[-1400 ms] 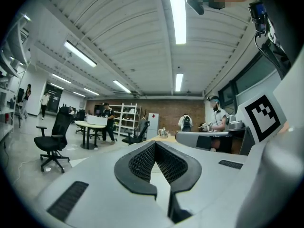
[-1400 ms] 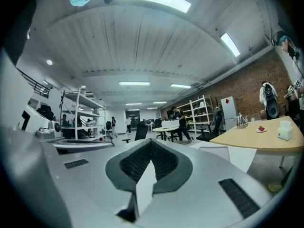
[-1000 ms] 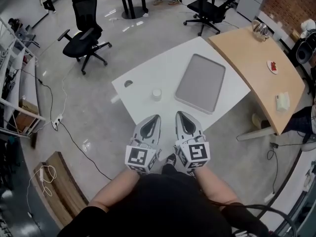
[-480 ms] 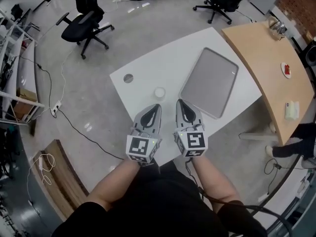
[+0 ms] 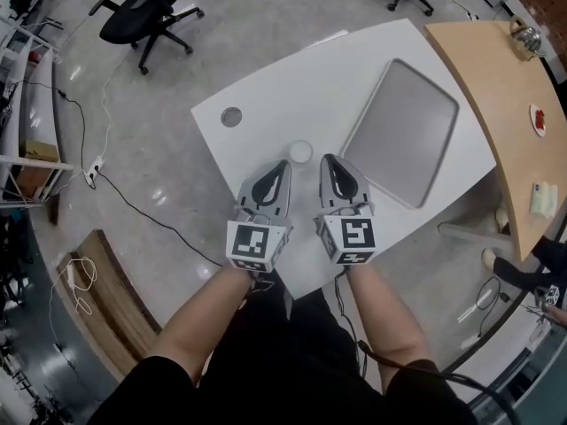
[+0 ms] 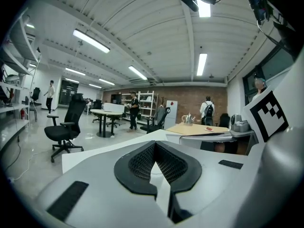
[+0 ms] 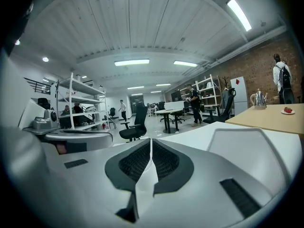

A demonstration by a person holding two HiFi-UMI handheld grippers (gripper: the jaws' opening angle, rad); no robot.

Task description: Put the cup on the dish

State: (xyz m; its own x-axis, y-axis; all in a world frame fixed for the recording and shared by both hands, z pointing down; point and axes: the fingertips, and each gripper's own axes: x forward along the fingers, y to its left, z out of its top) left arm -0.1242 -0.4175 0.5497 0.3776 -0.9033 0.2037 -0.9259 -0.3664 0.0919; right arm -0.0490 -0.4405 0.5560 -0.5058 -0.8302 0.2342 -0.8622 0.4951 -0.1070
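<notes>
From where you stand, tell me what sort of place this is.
Probably an open-plan office or lab: black swivel chairs on a polished concrete floor, a white table beside a curved wooden desk, and open metal shelving.

Left claw [image 5: 281,168] and right claw [image 5: 329,161] are held side by side, parallel, pointing ahead and slightly down, jaws together, nothing between them.

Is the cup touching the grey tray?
Apart. The head view shows a strip of bare white table between the cup and the tray.
</notes>
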